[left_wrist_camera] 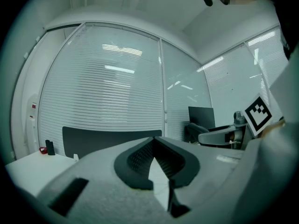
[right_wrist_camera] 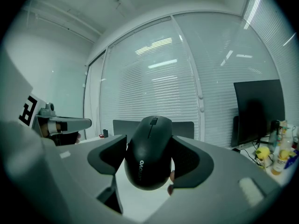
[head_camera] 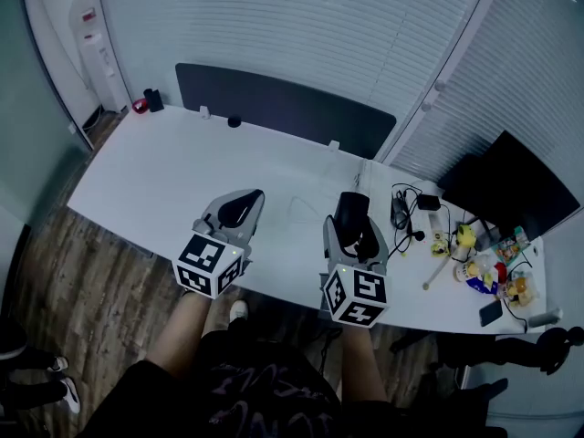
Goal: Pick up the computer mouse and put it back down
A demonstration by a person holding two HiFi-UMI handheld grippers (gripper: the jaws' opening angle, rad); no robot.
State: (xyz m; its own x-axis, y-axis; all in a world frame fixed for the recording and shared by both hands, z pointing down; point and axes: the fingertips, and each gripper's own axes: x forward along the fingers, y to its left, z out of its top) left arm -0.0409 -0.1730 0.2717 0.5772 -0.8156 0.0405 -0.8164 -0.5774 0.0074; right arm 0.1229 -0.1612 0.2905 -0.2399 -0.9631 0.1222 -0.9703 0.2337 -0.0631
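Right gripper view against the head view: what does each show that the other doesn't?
Only the right gripper view: the right gripper shut on the black computer mouse from both sides, with the scroll wheel and the lettering on its shell. Only the head view: the wooden floor, the person's legs, and the cables on the white desk. Both: the mouse in the right gripper, the left gripper, the dark monitor and the clutter at the desk's right end.
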